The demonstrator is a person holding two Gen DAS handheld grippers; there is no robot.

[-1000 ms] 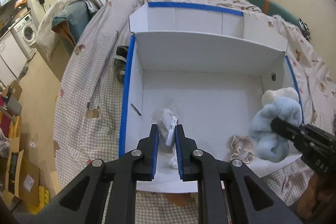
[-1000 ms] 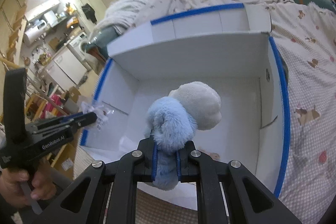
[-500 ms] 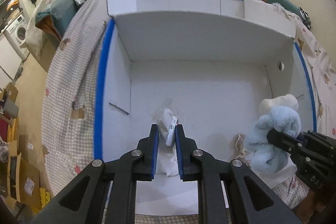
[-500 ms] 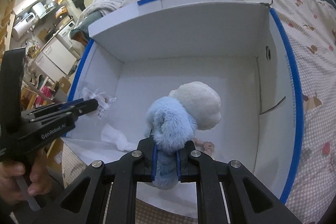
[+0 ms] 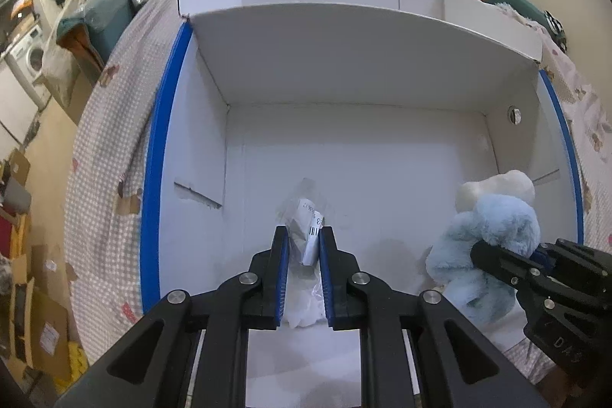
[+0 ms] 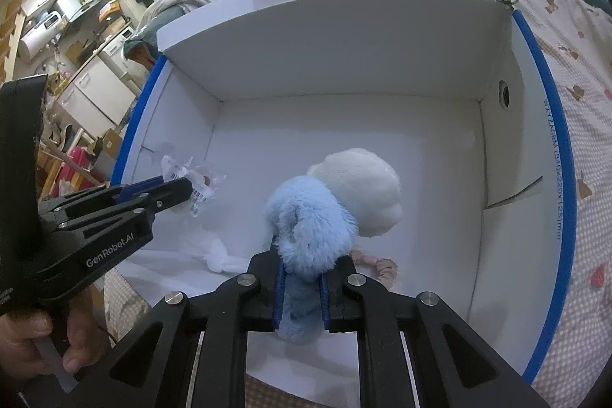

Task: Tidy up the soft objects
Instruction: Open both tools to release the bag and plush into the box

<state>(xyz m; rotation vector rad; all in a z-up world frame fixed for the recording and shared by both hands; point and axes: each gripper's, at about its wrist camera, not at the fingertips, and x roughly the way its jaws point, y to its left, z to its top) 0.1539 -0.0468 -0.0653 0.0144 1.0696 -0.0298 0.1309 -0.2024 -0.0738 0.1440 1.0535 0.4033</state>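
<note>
The blue and cream plush toy [image 6: 332, 205] hung over the right side of the white box [image 5: 344, 64], clamped at its lower blue part between the fingers of the right gripper [image 6: 300, 287]. In the left wrist view the same toy [image 5: 493, 228] sat near the box's right wall, with the right gripper [image 5: 535, 266] coming in from the lower right.

The clear plastic packet [image 5: 308, 236], carrying a white label with a barcode, was pinched between the fingers of the left gripper [image 5: 302, 278]; crumpled white material hung below it, inside the box. In the right wrist view that packet [image 6: 191, 184] was at the left side of the box, near the left wall, held by the left gripper [image 6: 168, 194], with a hand [image 6: 42, 347] on the grip.

A pinkish fabric piece [image 6: 376, 264] lay on the box floor, just beside the toy.

The box, edged with blue tape, rested on a bed [image 5: 107, 148] with a checked cover.
</note>
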